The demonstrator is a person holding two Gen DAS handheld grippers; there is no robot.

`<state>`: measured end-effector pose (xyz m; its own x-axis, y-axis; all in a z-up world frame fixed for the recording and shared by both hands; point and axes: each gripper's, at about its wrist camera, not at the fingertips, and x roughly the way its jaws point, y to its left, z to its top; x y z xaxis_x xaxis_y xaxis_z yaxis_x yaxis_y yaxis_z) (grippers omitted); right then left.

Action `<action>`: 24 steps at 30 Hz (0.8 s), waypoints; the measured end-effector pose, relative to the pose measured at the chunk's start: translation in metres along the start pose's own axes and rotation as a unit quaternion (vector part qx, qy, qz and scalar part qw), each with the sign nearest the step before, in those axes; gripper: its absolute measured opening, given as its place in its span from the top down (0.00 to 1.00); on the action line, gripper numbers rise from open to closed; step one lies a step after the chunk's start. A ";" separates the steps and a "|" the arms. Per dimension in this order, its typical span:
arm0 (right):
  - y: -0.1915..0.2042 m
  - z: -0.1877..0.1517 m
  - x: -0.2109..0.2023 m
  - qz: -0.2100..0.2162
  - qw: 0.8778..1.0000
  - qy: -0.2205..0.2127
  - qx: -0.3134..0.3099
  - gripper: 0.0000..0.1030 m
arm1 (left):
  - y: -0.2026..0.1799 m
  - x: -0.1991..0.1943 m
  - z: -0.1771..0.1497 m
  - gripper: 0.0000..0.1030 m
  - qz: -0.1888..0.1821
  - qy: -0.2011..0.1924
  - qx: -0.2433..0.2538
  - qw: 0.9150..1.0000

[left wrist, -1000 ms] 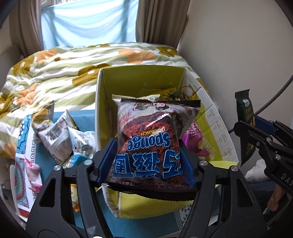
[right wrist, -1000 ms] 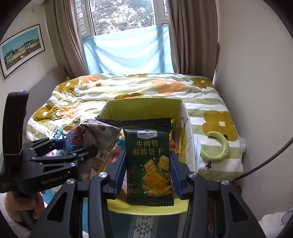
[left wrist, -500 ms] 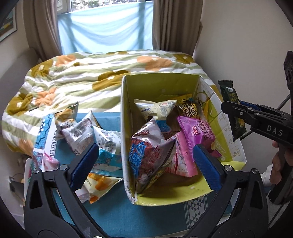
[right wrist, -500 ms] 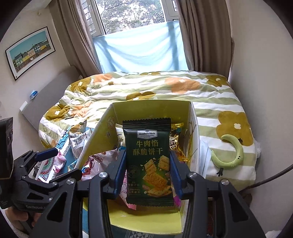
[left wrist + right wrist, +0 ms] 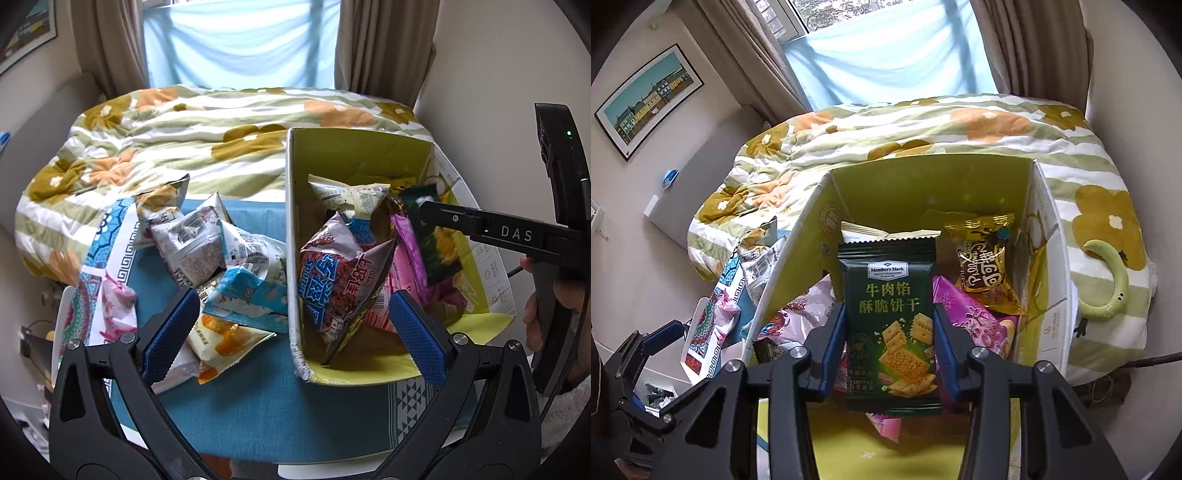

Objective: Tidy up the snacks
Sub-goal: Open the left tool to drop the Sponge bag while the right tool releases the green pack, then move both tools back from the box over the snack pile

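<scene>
The left gripper (image 5: pixel 291 332) has let go; its fingers gape empty, the Sponge bag (image 5: pixel 338 280) now boxed beyond them. Right gripper (image 5: pixel 890 350) fingers, just loosening, pinch the green biscuit packet (image 5: pixel 890 325) over the box (image 5: pixel 923 184).

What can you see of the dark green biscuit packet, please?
The green packet is a flat, glossy foil pouch with crimped ends, white Chinese lettering and pictured square crackers. It stands upright between the blue pads of the right gripper, whose jaws are just starting to open. It hangs over the yellow box, above the pink bag.
</scene>
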<state>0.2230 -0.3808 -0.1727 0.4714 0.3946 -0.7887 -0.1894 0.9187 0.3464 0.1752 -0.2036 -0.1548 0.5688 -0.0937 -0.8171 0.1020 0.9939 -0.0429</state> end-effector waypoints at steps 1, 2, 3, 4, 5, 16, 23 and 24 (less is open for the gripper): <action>0.001 0.000 -0.001 0.003 1.000 -0.005 0.000 0.51 | 0.003 -0.002 -0.003 0.01 -0.001 0.000 -0.004 1.000; 0.002 -0.002 -0.003 0.005 1.000 -0.012 0.000 0.38 | 0.005 -0.003 -0.006 0.01 0.000 0.000 -0.006 1.000; 0.003 -0.004 -0.006 0.006 1.000 -0.020 -0.001 0.29 | 0.007 -0.006 -0.009 0.01 0.001 -0.001 -0.008 1.000; 0.004 -0.005 -0.010 0.006 1.000 -0.029 -0.003 0.12 | 0.010 -0.008 -0.012 0.01 0.002 -0.001 -0.009 1.000; 0.006 -0.008 -0.014 0.005 0.999 -0.039 -0.007 0.08 | 0.013 -0.010 -0.015 0.01 0.003 0.000 -0.011 1.000; 0.026 -0.027 -0.045 -0.021 0.996 -0.079 -0.027 0.08 | 0.025 -0.041 -0.034 0.01 0.004 -0.014 0.003 1.000; 0.057 -0.031 -0.065 -0.030 0.994 -0.090 -0.050 0.08 | 0.069 -0.067 -0.043 0.01 0.033 -0.035 -0.022 0.999; 0.064 -0.032 -0.067 -0.027 0.994 -0.091 -0.052 0.08 | 0.079 -0.069 -0.043 0.01 0.037 -0.038 -0.027 0.998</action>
<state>0.1519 -0.3483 -0.1144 0.6303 0.3435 -0.6962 -0.2426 0.9390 0.2437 0.1086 -0.1157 -0.1267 0.6328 -0.0227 -0.7739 0.0147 0.9997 -0.0173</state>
